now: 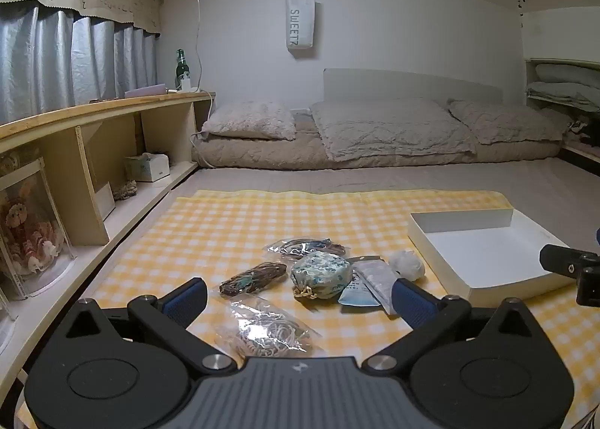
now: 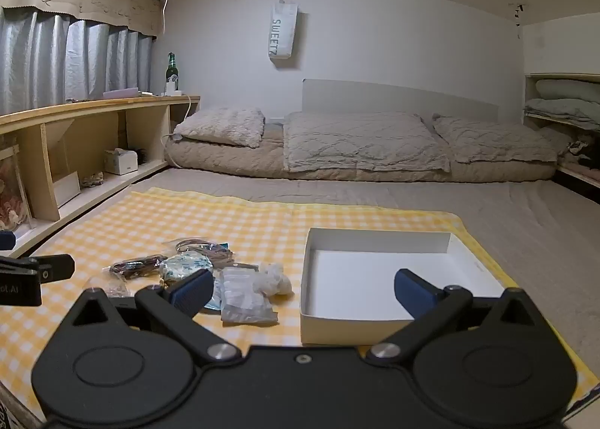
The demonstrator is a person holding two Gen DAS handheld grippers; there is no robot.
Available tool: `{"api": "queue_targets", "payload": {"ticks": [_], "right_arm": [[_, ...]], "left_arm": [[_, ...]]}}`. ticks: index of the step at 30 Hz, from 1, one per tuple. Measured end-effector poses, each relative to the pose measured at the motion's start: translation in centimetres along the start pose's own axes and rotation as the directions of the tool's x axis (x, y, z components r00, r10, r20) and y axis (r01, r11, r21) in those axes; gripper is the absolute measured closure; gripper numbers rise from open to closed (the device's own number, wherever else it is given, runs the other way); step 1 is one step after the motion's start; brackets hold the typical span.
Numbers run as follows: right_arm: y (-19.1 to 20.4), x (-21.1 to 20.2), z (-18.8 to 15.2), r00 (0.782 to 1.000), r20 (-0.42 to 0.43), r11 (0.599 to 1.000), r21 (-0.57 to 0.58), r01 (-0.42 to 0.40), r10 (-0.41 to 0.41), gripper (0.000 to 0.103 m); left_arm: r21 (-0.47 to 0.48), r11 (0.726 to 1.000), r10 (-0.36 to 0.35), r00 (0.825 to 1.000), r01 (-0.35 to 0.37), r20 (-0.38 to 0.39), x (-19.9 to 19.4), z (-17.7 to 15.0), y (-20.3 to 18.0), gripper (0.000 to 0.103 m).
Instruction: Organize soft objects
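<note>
Several soft items lie clustered on a yellow checked cloth (image 1: pixel 232 226): a blue-patterned pouch (image 1: pixel 321 274), clear bags of cords (image 1: pixel 250 278) (image 1: pixel 306 247) (image 1: pixel 267 331), flat plastic packets (image 1: pixel 371 281) and a white crumpled ball (image 1: pixel 407 264). A shallow white box (image 1: pixel 487 252) stands empty to their right. My left gripper (image 1: pixel 296 301) hovers open just short of the cluster, nothing between its fingers. My right gripper (image 2: pixel 303 288) is open too, over the gap between the packets (image 2: pixel 245 296) and the box (image 2: pixel 378 279). The pouch (image 2: pixel 186 266) sits partly behind its left finger.
A wooden shelf unit (image 1: pixel 93 151) with a tissue box and a framed plush runs along the left. Pillows and folded bedding (image 1: pixel 375 129) lie against the back wall. Grey mattress surface (image 2: pixel 506 211) extends beyond the cloth to the right.
</note>
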State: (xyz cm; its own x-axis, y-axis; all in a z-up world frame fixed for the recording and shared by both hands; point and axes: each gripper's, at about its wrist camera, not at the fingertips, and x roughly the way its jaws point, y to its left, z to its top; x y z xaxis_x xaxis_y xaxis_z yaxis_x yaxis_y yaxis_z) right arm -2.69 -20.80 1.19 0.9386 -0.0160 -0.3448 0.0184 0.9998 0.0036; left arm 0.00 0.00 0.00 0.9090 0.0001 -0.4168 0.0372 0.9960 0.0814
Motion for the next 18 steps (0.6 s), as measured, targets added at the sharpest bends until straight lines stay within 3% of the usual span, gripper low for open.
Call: {"api": "queue_targets", "payload": {"ticks": [18], "right_arm": [[0.15, -0.03, -0.02, 1.000, -0.003, 1.000, -0.006, 0.001, -0.001, 0.000]], "left_arm": [[-0.002, 1.000, 0.000, 1.000, 0.000, 0.000, -0.01, 0.01, 0.01, 0.000]]}}
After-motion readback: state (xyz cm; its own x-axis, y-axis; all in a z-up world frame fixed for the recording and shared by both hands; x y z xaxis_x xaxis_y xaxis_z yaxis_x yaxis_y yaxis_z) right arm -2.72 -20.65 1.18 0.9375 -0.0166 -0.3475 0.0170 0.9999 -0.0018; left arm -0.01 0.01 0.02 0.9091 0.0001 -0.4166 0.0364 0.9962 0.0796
